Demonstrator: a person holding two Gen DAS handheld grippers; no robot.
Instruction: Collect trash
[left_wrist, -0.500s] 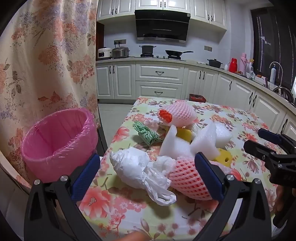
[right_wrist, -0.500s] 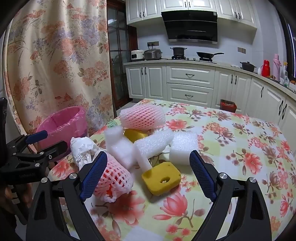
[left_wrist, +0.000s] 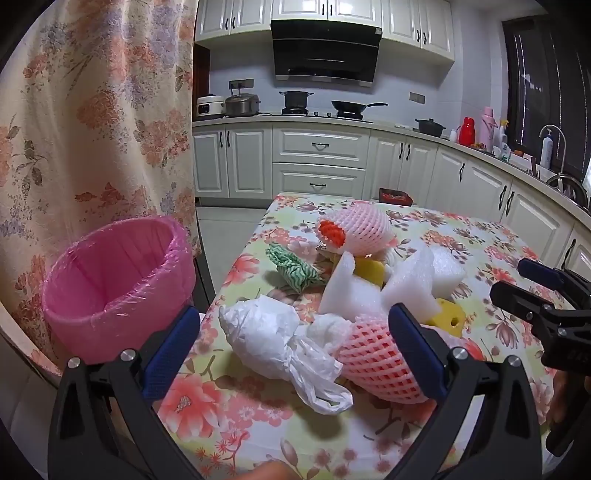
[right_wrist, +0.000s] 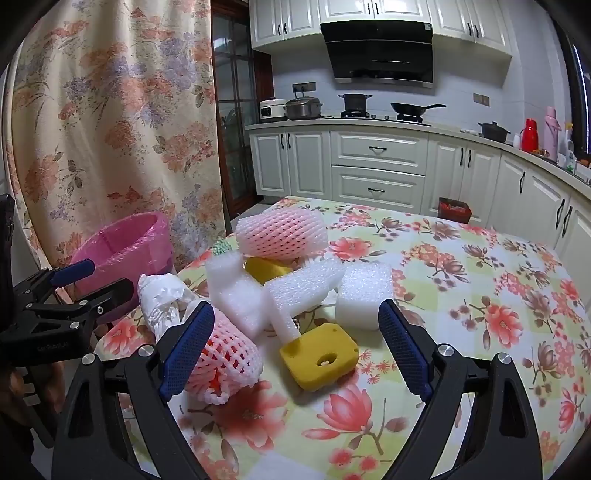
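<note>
Left wrist view, left to right. Bin (left_wrist: 110, 273), pink-lined, at left of frame, off the table (left_wrist: 236, 417) edge, nothing visible inside. Left gripper (left_wrist: 291, 354) at lower centre, spread wide, holding nothing, aimed at bag (left_wrist: 273, 339). Net (left_wrist: 376, 362) touching the bag at centre right; foam (left_wrist: 354, 291) and sponge (left_wrist: 448, 317) piled just behind. Right gripper (right_wrist: 295, 339) (own view, lower centre) likewise wide, holding nothing, sponge between its fingers.

Risks, as judged: thin bag slipping or trailing from a shallow pinch; net dragged along and foam toppled; light pieces falling between table and bin; grippers colliding over the pile.
</note>
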